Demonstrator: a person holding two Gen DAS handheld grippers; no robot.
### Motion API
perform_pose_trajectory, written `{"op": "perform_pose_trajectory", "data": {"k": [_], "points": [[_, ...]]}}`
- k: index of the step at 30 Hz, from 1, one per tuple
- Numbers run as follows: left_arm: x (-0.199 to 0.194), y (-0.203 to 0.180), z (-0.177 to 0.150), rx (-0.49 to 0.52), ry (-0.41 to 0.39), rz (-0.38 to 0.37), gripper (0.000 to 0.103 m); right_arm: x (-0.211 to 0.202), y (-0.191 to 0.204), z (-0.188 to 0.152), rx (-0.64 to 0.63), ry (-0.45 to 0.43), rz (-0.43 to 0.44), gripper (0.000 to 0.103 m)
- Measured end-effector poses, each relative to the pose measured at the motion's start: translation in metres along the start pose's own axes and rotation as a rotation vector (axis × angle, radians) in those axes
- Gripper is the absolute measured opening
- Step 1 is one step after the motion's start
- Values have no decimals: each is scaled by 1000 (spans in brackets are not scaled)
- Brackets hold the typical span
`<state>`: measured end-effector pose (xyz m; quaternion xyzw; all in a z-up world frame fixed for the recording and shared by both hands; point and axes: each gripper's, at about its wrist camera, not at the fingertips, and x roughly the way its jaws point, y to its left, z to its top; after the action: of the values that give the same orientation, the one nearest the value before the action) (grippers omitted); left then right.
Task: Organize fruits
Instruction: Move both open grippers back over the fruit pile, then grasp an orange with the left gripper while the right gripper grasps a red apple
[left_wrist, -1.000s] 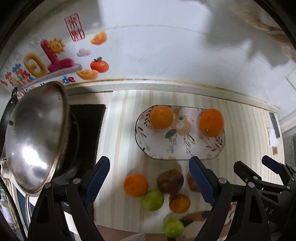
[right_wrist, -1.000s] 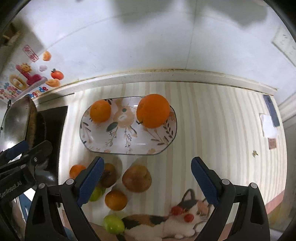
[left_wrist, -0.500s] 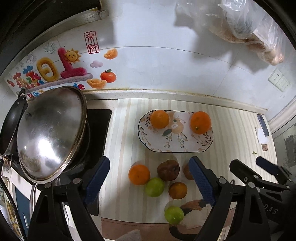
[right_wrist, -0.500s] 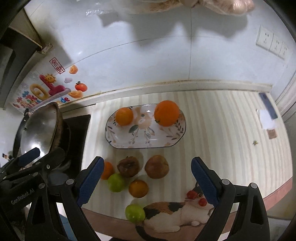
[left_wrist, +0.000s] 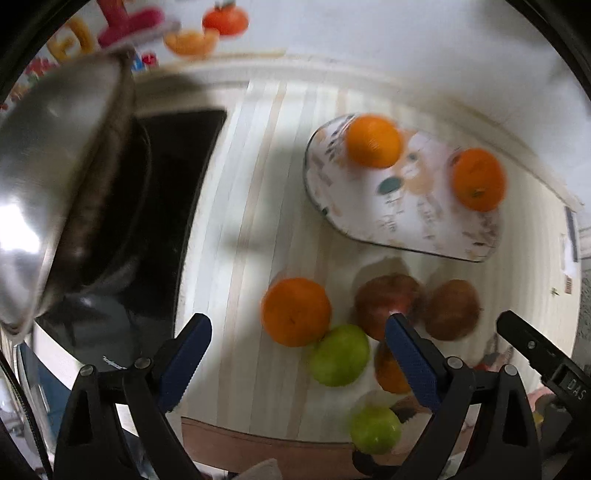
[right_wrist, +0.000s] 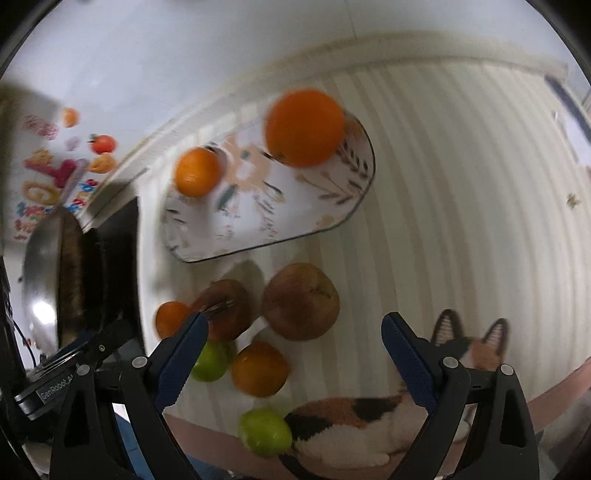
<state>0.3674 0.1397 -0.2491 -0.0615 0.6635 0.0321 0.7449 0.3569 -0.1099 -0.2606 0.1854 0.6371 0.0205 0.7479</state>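
On plate: two oranges; below, roughly six loose fruits, blurred. Both grippers gaping, empty.

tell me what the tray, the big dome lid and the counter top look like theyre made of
Tray: probably glazed ceramic or melamine; a smooth white face with a printed floral pattern and a thin dark rim. Blur leaves it open.
Dome lid: polished metal, likely stainless steel, judging by its bright mirror-like highlights.
Counter top: looks like a striped cream vinyl or paper covering with a matte finish; the surface underneath is hidden.
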Motion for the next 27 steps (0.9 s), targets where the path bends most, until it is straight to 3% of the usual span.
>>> {"op": "perform_pose_trajectory", "data": {"k": [8, 11, 13, 14, 16, 19, 25, 27], "points": [[72, 16, 13, -101, 188, -38, 94, 72, -26, 14, 193, 154, 127, 91], [87, 19, 14, -128, 217, -56, 91, 88, -25, 15, 205, 185, 124, 83], [92, 17, 15, -120, 215, -63, 76, 98, -21, 16, 192, 206, 111, 71], [94, 17, 15, -127, 213, -97, 66, 100, -20, 16, 184, 213, 100, 70], [93, 15, 14, -126, 201, -95, 61, 102, -17, 16, 170, 213, 99, 70], [85, 8, 6, -74, 158, -39, 61, 98, -10, 13, 100, 235, 25, 70], [77, 5, -24, -22, 161, 13, 61, 88, 2, -7, -129, 277, -137, 70], [76, 9, -31, -27, 142, 24, 61, 88, 3, -11, -159, 265, -146, 70]]}}
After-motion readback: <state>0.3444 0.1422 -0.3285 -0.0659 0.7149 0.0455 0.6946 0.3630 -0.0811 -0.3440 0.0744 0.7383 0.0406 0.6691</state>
